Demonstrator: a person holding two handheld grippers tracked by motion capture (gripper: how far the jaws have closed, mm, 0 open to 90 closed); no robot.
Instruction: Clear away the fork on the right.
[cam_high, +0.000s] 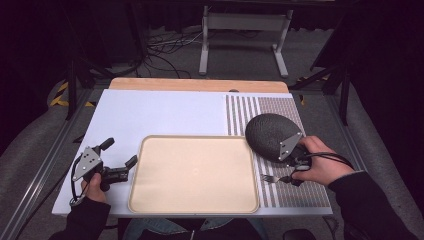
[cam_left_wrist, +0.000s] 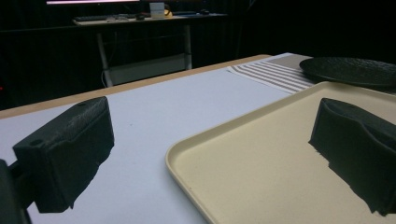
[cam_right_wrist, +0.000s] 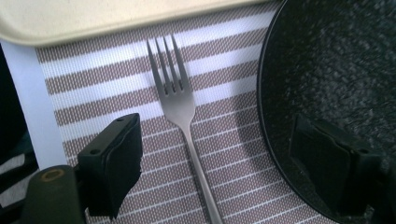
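The right tool (cam_right_wrist: 224, 168) hangs released astride the fork (cam_right_wrist: 180, 100) on the striped mat (cam_right_wrist: 112, 70), apparently lining up a pickup; next, lower and clench on the handle. The left tool (cam_left_wrist: 210, 154) waits released at the tray (cam_left_wrist: 261, 154).

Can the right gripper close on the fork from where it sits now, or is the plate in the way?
Probably yes: the right gripper straddles the fork handle with open jaws. One jaw sits over the black plate rim, which might obstruct closing.
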